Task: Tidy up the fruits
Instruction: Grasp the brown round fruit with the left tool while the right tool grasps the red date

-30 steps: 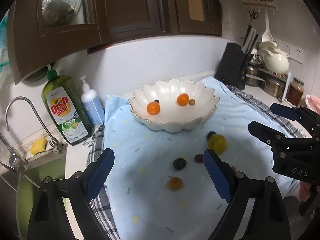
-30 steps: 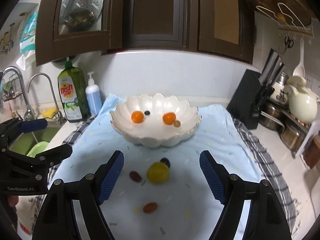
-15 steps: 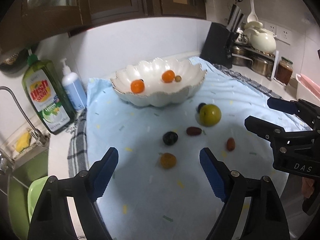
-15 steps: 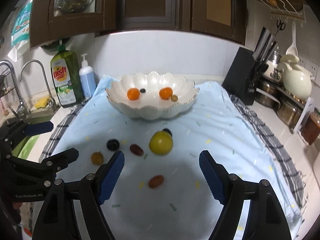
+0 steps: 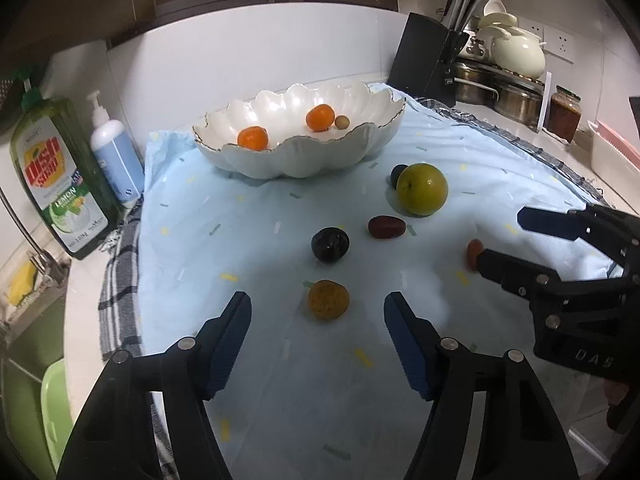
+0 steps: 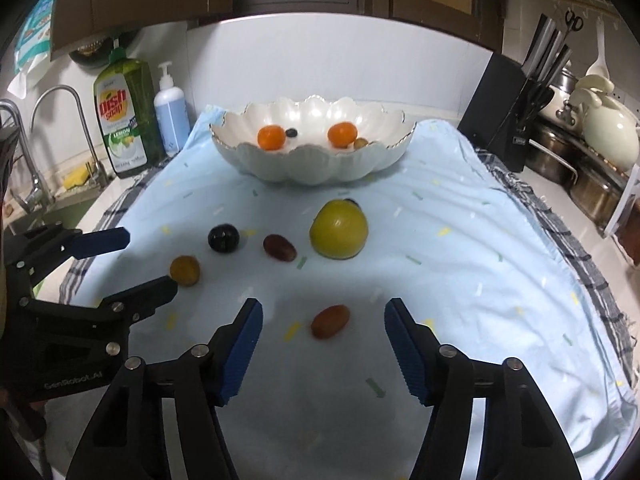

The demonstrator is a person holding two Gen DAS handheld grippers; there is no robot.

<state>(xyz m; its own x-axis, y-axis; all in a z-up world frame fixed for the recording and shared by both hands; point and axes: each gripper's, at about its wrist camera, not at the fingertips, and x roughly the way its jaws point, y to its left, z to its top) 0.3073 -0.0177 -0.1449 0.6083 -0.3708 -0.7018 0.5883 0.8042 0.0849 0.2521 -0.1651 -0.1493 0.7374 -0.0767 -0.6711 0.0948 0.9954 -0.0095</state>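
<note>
1. Left gripper [image 5: 318, 320]: black frame, ribbed blue pads [image 5: 230, 340]; jaws about half open and closing. A rough brownish-orange fruit [image 5: 328, 301] lies on the cloth between the tips, untouched by either pad.
2. Right gripper [image 6: 323, 330]: same build; jaws about half open and closing. A smooth oval red-orange fruit [image 6: 330, 321] lies between the tips, clear of both pads. "DAS" is embossed on its body in the left view.
3. Bowl [image 6: 312, 168]: glossy white, scalloped rim with a thin gilt edge, at the far side of the cloth. It holds two tangerines [image 6: 271, 137], a small dark berry [image 6: 291, 132] and a small tan fruit [image 6: 361, 143].
4. Loose fruit on the cloth: a round yellow-green plum [image 6: 339, 230] with a dark berry [image 5: 397, 174] touching behind it; an oblong dark red fruit [image 6: 279, 247]; a shiny black round fruit [image 6: 223, 237].
5. Cloth [image 6: 440, 240]: pale blue, flecked with small dashes, laid over a checked towel [image 6: 560, 224].
6. Green bottle [image 6: 124, 120]: label reads "Dish Soap", "LEMON". Beside it, a white pump bottle [image 6: 171, 114] with a blue label.
7. Black knife block [image 6: 500, 116], angular, with handles protruding.
</note>
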